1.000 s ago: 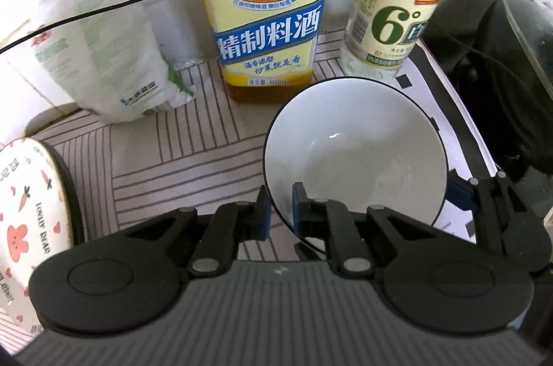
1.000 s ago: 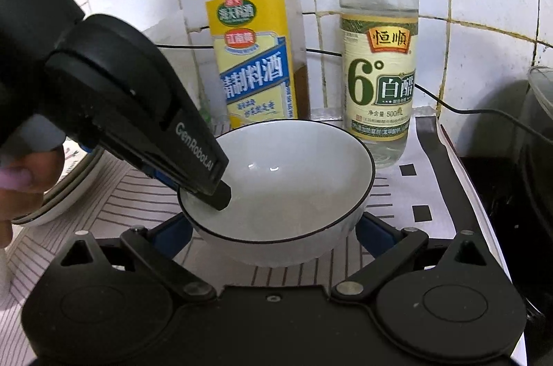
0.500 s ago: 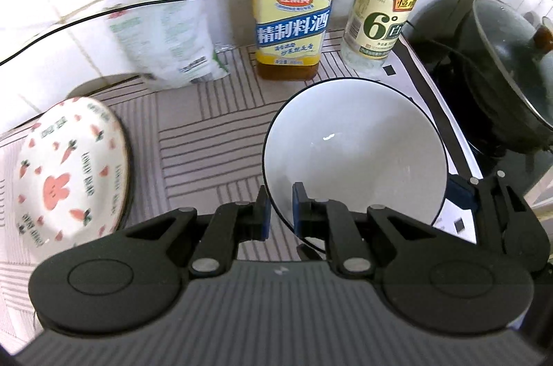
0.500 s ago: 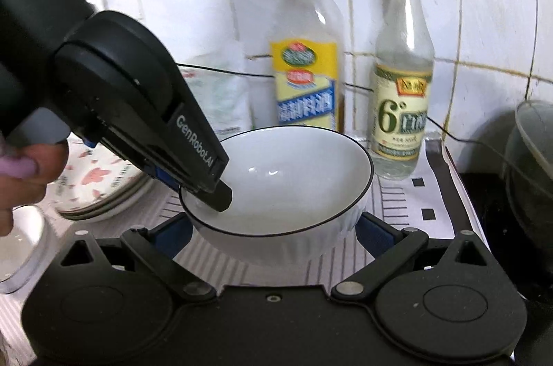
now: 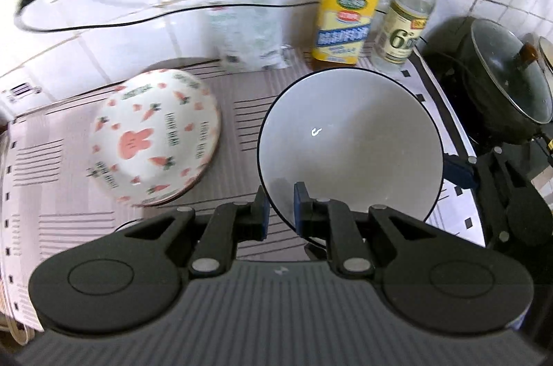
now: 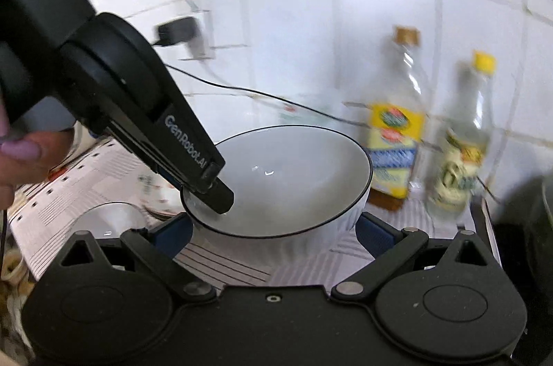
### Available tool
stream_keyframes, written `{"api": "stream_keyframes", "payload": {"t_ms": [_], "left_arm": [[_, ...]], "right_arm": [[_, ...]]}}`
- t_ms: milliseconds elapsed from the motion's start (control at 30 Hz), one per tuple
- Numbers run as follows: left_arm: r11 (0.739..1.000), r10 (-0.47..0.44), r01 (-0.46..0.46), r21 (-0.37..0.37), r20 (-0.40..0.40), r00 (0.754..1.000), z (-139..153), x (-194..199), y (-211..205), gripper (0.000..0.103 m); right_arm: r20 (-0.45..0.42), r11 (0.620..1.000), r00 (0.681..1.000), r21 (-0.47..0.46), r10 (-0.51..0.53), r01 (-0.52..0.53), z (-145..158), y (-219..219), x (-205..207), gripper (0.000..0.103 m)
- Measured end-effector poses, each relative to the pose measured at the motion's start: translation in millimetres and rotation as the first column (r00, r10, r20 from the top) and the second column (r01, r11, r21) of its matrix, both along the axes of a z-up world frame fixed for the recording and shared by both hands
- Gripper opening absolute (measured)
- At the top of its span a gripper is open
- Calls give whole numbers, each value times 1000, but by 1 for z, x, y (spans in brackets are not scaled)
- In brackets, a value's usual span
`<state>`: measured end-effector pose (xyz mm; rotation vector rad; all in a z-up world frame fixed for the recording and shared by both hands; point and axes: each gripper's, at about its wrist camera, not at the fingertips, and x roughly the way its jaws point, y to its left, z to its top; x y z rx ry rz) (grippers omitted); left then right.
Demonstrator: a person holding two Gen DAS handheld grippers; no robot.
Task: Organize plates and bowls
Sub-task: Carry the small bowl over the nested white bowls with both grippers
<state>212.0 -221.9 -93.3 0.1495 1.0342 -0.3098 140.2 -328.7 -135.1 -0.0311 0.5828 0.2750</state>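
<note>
A white bowl with a dark rim (image 5: 349, 144) hangs above the counter. My left gripper (image 5: 279, 207) is shut on its near rim, one finger inside and one outside. In the right wrist view the bowl (image 6: 290, 186) sits between the wide-spread fingers of my right gripper (image 6: 274, 229), which cradle its sides; the left gripper (image 6: 193, 155) pinches the rim from the left. A stack of carrot-and-rabbit plates (image 5: 155, 138) lies on the striped mat to the left of the bowl.
A yellow-label bottle (image 5: 345, 20) and a vinegar bottle (image 5: 404, 20) stand by the tiled wall, with a plastic bag (image 5: 249, 30) beside them. A dark lidded pot (image 5: 501, 79) sits at right. A small clear bowl (image 6: 110, 221) lies low left.
Both grippers have risen and drawn back from the wall with the bowl. The bottles look farther and smaller. The patterned plates have come fully into the left wrist view.
</note>
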Motion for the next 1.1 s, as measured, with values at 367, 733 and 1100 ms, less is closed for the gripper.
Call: {"api": "stream_keyframes", "payload": {"t_ms": [367, 733, 1100], "left_arm": [[988, 153, -153, 16, -42, 987, 5, -21, 92, 12], [961, 260, -249, 119, -83, 962, -36, -20, 134, 13], [945, 316, -296, 142, -146, 938, -68, -12, 145, 14]], "right_arm": [[0, 982, 983, 42, 183, -183, 12, 67, -5, 102], [-93, 940, 943, 154, 319, -303, -15, 114, 3, 102], [-194, 913, 904, 231, 380, -335, -45, 123, 20, 102]]}}
